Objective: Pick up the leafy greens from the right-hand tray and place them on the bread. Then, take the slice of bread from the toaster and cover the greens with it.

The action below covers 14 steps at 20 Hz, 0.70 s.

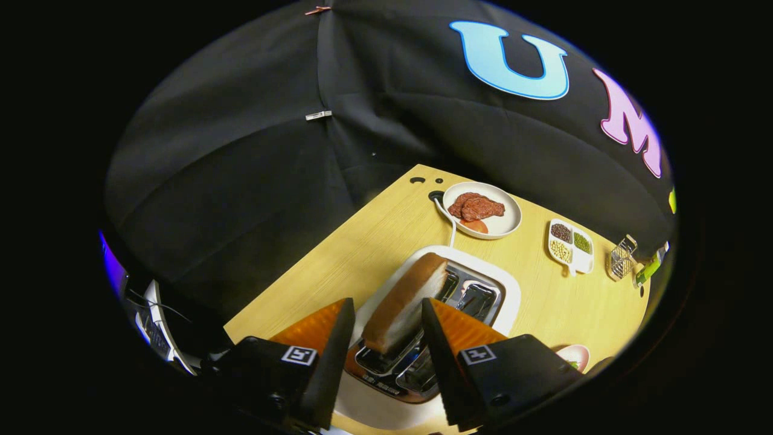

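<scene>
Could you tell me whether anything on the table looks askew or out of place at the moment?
Nothing stands out. The slice of bread stands in the toaster between the open gripper's fingers, untouched by either; the plate of meat and divided dish sit tidily beyond.

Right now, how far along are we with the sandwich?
Greens step: cannot tell; the base bread isn't visible. In hand: the gripper is open, its fingers either side of the bread slice standing in the toaster, not yet pressing. Left: grip, lift, cover the greens.

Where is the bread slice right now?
In the gripper view, the bread slice stands in the toaster's near slot, between the open tongs, neither finger visibly pressing it. The meat plate lies beyond it.
</scene>
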Available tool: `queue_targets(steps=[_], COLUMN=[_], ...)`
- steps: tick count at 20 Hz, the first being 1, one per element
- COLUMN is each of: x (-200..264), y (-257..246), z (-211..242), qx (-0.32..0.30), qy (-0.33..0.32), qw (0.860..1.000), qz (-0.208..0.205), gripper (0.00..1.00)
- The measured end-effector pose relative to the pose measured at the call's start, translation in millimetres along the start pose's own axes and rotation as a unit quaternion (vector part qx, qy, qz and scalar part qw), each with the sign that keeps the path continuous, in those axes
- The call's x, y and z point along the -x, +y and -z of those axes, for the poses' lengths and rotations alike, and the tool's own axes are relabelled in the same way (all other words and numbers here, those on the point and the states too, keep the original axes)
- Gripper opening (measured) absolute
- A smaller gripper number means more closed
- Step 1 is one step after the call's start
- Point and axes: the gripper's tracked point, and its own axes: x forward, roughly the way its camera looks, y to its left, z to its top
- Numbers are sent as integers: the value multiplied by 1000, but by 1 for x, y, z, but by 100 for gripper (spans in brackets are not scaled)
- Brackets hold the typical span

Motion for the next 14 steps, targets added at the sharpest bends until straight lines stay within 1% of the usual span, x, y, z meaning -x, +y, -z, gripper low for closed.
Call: queue_targets(steps=[1, 2, 3, 8, 9, 10, 11, 13, 14], x=[-4, -5, -3, 4, 5, 7, 7, 9, 9], y=[-2, -3, -3, -10, -13, -14, -14, -16, -16], z=[1, 1, 1, 2, 3, 4, 4, 4, 4], qx=[-2, -5, -6, 4, 3, 1, 1, 4, 1], qy=[-2, -2, -2, 0, 5, 8, 11, 14, 14], qw=[1000, 1000, 1000, 1000, 999, 999, 999, 999, 999], qz=[5, 9, 13, 28, 33, 35, 35, 36, 34], gripper=[67, 61, 58, 36, 34, 28, 26, 26, 17])
